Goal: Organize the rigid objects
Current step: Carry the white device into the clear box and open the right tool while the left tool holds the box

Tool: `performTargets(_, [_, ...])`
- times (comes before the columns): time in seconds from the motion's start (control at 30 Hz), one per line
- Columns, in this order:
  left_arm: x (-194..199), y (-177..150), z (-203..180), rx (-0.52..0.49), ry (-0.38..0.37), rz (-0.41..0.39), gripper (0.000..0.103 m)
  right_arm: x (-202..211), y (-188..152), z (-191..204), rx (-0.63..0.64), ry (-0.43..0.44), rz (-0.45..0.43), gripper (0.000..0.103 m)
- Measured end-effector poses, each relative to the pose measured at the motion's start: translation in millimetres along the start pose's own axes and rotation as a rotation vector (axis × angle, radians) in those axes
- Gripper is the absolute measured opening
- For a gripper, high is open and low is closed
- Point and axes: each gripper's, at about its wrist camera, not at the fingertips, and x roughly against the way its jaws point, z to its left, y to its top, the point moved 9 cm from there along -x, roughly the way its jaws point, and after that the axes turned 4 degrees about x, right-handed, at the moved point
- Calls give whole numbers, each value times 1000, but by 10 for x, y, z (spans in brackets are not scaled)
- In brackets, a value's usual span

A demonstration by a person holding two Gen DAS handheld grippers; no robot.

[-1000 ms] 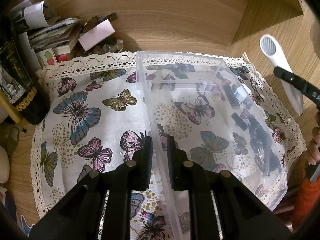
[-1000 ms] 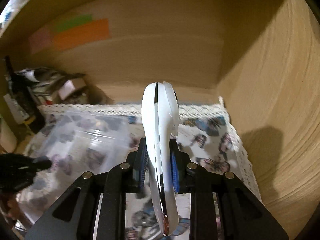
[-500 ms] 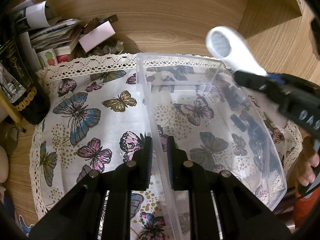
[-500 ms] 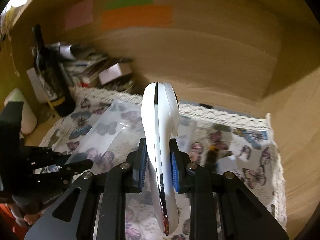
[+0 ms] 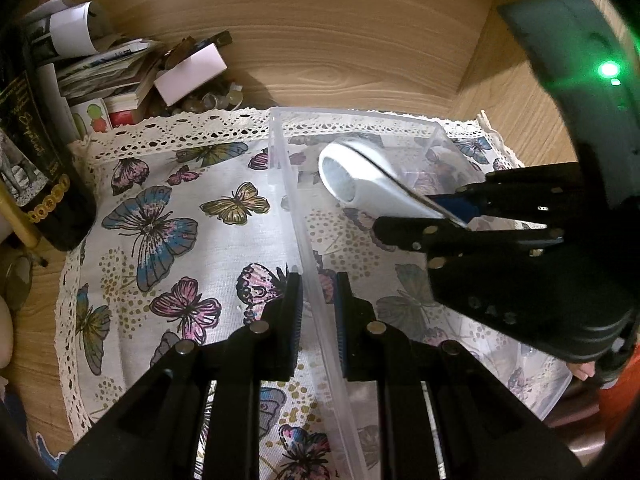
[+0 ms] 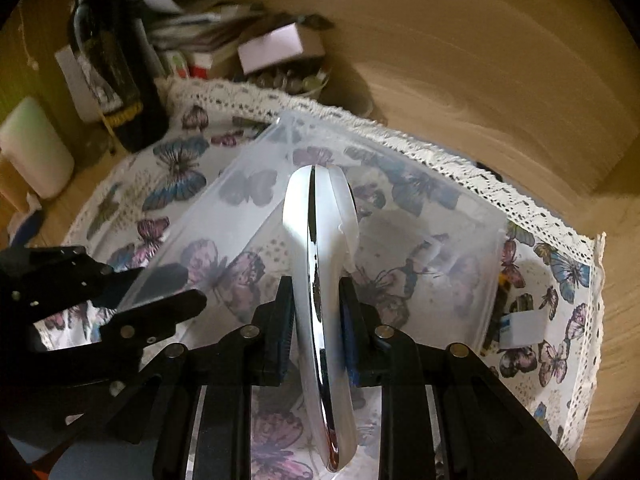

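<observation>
A clear plastic bin (image 5: 288, 184) stands on a butterfly-print cloth (image 5: 160, 220). My left gripper (image 5: 316, 296) is shut on the bin's left wall near its front. My right gripper (image 6: 316, 296) is shut on a white handheld device with a chrome seam (image 6: 320, 248) and holds it over the open bin (image 6: 400, 184). In the left wrist view the device (image 5: 360, 184) shows above the bin's far half, with the right gripper (image 5: 452, 216) coming in from the right. Small dark items lie in the bin, mostly hidden.
A dark bottle (image 5: 36, 152) stands at the left edge. A pile of papers and a white box (image 5: 188, 76) lie at the back left. Wooden walls (image 5: 360, 40) close the back and right. A white cylinder (image 6: 36, 148) stands far left.
My right gripper has carried the white device leftward from beside the bin to above its inside. My left gripper has kept its hold on the bin wall.
</observation>
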Motion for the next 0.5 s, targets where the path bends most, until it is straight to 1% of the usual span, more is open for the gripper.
performTargets(0.13, [0,-2,-3,-1,0,0,14,-84,-35,29,24,4,46,20])
performTargets(0.2, [3,-3,-8,-1,0,1,14,-81,-37,47,45,-3,43,21])
performTargets(0.23, [5,-3,-14,-2,1,2,14,-56,-25,47,58,-23,32,23])
performTargets(0.3, [7,0,-20,-5,7,2,14,5,4,44,70,-43,7,32])
performTargets(0.33, [7,0,-23,-7,10,2,14,52,14,46,69,-41,-11,39])
performTargets(0.5, [-5,9,-22,-7,13,8,14,254,42,-21,51,-75,-85,49])
